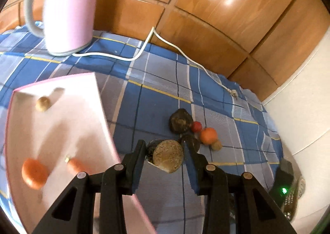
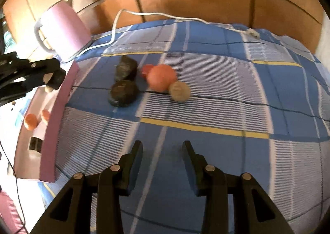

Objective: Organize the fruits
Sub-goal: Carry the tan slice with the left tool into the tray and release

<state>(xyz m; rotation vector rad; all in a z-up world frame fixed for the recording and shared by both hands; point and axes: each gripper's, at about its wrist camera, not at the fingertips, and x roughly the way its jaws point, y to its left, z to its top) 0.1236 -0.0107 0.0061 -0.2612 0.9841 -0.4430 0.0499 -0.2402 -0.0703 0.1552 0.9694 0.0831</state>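
My left gripper [image 1: 165,147] is shut on a round brown fruit [image 1: 168,157] and holds it above the cloth, beside the pink tray [image 1: 99,98]. The tray holds an orange [image 1: 34,173], a small carrot-like piece [image 1: 75,165] and a small brown fruit [image 1: 43,103]. A cluster lies on the cloth: two dark fruits [image 2: 124,68] [image 2: 123,93], a small red fruit [image 2: 146,70], an orange fruit [image 2: 162,77] and a tan fruit [image 2: 179,91]. My right gripper [image 2: 163,148] is open and empty above the cloth, well short of the cluster. The left gripper [image 2: 48,77] shows at the left there.
A pink kettle [image 1: 69,7] stands at the back left, its white cord [image 1: 142,48] running across the blue checked cloth [image 2: 226,110]. Wooden panels [image 1: 206,17] rise behind. A white wall [image 1: 299,110] and a dark device with a green light [image 1: 284,184] are at the right.
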